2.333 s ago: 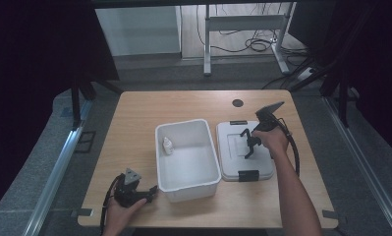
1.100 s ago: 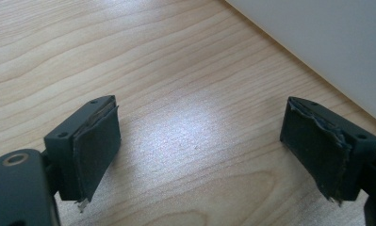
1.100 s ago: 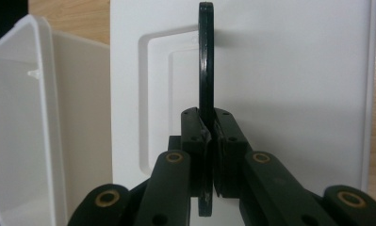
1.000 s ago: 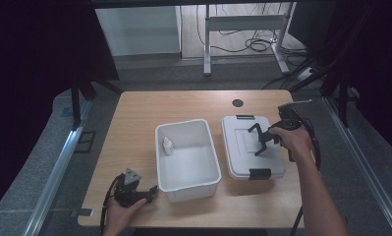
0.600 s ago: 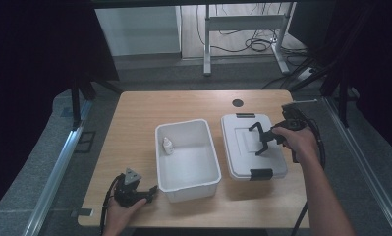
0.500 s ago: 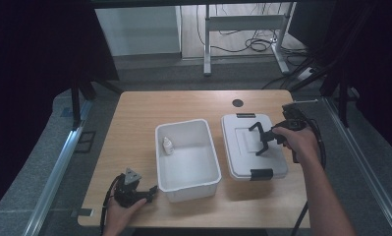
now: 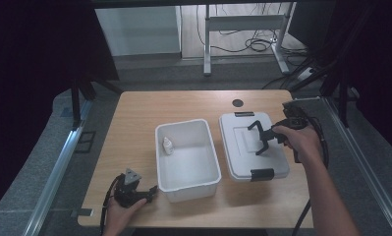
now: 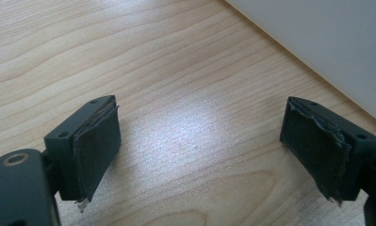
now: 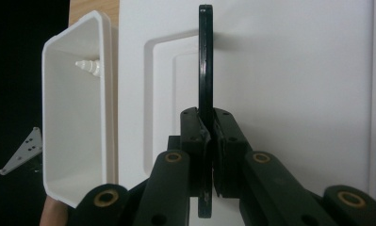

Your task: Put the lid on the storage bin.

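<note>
Right claw (image 7: 259,139) at centre right of the high view, clamped on the black handle (image 9: 205,70) of the white lid (image 7: 252,145), which lies flat on the bench (image 7: 134,118). White bin (image 7: 186,160) just left of the lid; small white bottle (image 7: 167,145) inside. Left claw (image 7: 152,191) at lower left, jaws apart, empty, beside the bin

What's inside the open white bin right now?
The open white bin holds one small white bottle lying near its far left corner; the floor elsewhere looks bare. The near wall hides a strip of floor behind it.
</note>
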The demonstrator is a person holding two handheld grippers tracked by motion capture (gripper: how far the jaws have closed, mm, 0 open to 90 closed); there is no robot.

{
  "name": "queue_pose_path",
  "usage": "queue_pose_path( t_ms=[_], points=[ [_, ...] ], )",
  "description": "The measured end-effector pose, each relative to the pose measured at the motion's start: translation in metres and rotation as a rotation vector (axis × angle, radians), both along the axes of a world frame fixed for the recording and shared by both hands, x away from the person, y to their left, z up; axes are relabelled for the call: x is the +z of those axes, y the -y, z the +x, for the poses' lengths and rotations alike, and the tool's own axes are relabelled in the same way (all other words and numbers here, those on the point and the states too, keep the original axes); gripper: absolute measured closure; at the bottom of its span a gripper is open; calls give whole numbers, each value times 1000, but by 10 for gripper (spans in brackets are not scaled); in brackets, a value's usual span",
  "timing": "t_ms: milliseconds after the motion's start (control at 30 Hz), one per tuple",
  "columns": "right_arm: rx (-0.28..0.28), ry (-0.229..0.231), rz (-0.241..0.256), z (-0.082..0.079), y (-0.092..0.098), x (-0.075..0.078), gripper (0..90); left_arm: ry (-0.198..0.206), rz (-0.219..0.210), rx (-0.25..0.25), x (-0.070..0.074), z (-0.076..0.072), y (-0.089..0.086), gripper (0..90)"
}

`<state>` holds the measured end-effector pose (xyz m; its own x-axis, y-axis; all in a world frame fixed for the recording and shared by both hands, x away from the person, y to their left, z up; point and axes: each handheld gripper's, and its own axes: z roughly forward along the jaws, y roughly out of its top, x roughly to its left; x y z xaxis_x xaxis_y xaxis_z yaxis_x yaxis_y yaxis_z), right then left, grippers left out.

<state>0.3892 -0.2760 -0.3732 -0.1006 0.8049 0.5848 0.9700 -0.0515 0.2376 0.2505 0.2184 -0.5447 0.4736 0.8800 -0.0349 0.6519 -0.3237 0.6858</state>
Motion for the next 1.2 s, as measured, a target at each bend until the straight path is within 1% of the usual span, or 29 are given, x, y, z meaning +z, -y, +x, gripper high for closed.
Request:
queue_pose_path(
  t_ms=[100,133,367,467,600,933,1000,1100,1133,1200],
  points=[
    [11,9,3,-2,-5,5,845,0,0,0,0,0,0,126],
    [12,21,11,-3,-10,7,845,0,0,0,0,0,0,126],
    [32,27,39,-4,-19,8,845,0,0,0,0,0,0,126],
    [41,36,34,-5,-23,11,843,0,0,0,0,0,0,126],
    [44,38,39,-5,-23,15,843,-2,1,-1,0,0,0,126],
    [35,61,47,-9,-18,29,844,-2,0,-1,0,0,0,126],
    [34,59,49,-11,-18,31,845,-2,0,-1,0,0,0,126],
    [30,61,37,-12,-21,39,844,-2,1,-2,0,0,0,125],
    [28,63,40,-14,-24,44,844,-2,1,-2,0,0,0,125],
    [26,65,40,-15,-26,47,844,-2,3,-2,0,0,0,125]
  ],
)
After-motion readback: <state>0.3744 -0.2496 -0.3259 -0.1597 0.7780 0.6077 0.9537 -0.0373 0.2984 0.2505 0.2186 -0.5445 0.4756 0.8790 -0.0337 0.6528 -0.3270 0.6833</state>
